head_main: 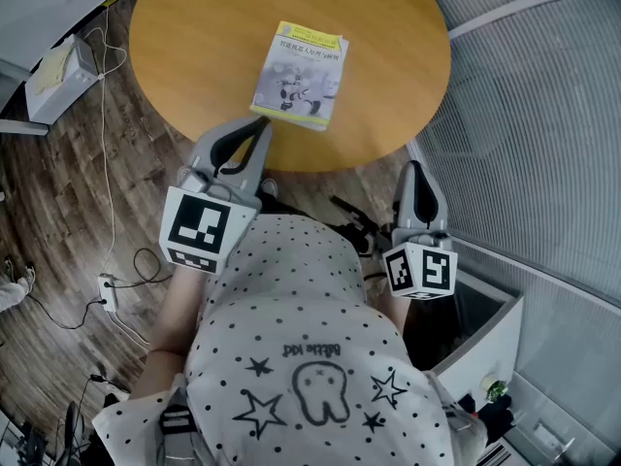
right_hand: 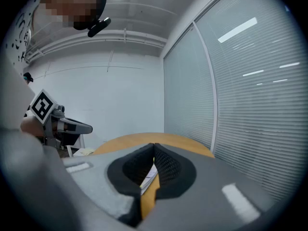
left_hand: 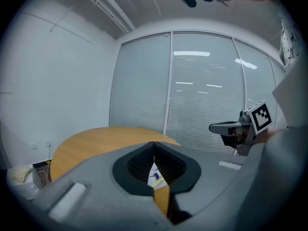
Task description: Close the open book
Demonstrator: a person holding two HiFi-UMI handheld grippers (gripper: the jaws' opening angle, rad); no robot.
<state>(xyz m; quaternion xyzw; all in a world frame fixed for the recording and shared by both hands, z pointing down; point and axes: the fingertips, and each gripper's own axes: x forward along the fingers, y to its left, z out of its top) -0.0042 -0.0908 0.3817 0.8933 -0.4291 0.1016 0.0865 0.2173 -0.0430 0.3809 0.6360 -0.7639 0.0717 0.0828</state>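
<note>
A book [head_main: 301,74] with a pale illustrated cover lies closed, cover up, on the round wooden table [head_main: 194,27]. My left gripper [head_main: 260,126] is shut and holds nothing; its tips hang over the table's near edge, just short of the book's near left corner. My right gripper [head_main: 416,169] is shut and empty, off the table's near right edge. In the left gripper view the jaws [left_hand: 154,144] meet, and a sliver of the book [left_hand: 155,175] shows below them. The right gripper view shows its jaws [right_hand: 154,146] together, with the book's edge [right_hand: 148,177] behind.
A white box [head_main: 56,78] and trailing cables lie on the wooden floor at the left, with a power strip [head_main: 107,291]. A white bin [head_main: 490,330] stands at the lower right. Glass walls with blinds run along the right.
</note>
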